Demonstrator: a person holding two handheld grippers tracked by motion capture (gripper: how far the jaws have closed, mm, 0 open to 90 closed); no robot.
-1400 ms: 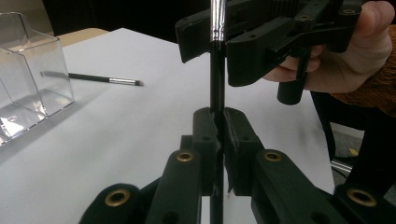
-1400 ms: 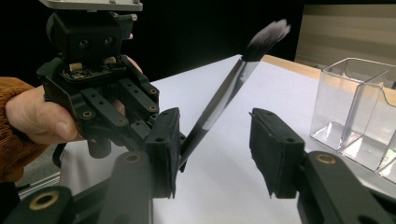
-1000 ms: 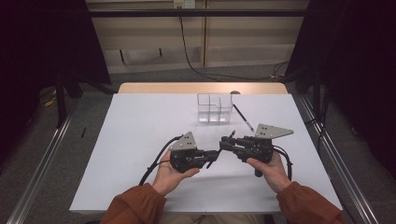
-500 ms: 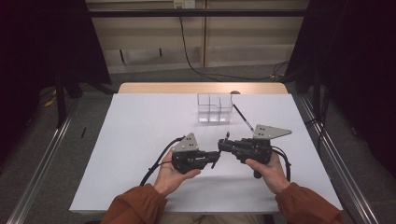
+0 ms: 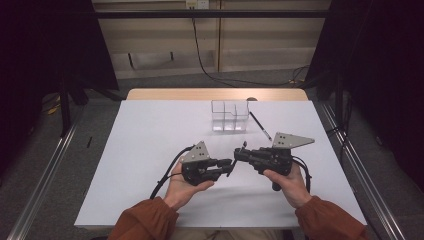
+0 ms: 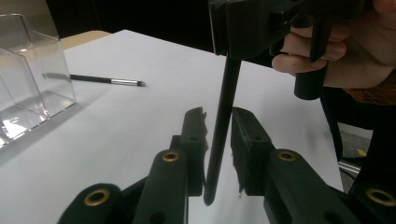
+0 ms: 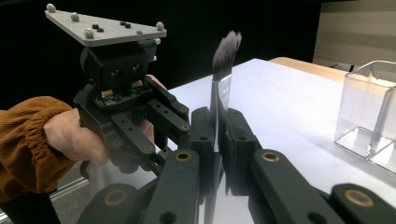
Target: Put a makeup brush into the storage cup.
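A slim makeup brush (image 5: 236,159) with a black handle, silver ferrule and dark bristles (image 7: 226,49) stands between the two grippers, which face each other over the white table (image 5: 150,150). My right gripper (image 5: 239,154) is shut on the brush's ferrule (image 7: 218,100), bristles upward. My left gripper (image 5: 229,164) has just been opening. In the left gripper view the black handle (image 6: 224,116) passes between its jaws, with a gap to the right pad (image 6: 245,133). The jaws (image 7: 215,126) in the right gripper view press on the ferrule.
A clear acrylic organiser (image 5: 229,115) with several compartments stands at the back middle of the table. A second thin dark brush (image 5: 260,125) lies flat just right of it, also seen in the left gripper view (image 6: 105,80). Metal rails run along both sides of the table.
The left gripper's jaws have parted slightly around the brush handle. Both hands have stayed where they were, and the right gripper keeps its hold.
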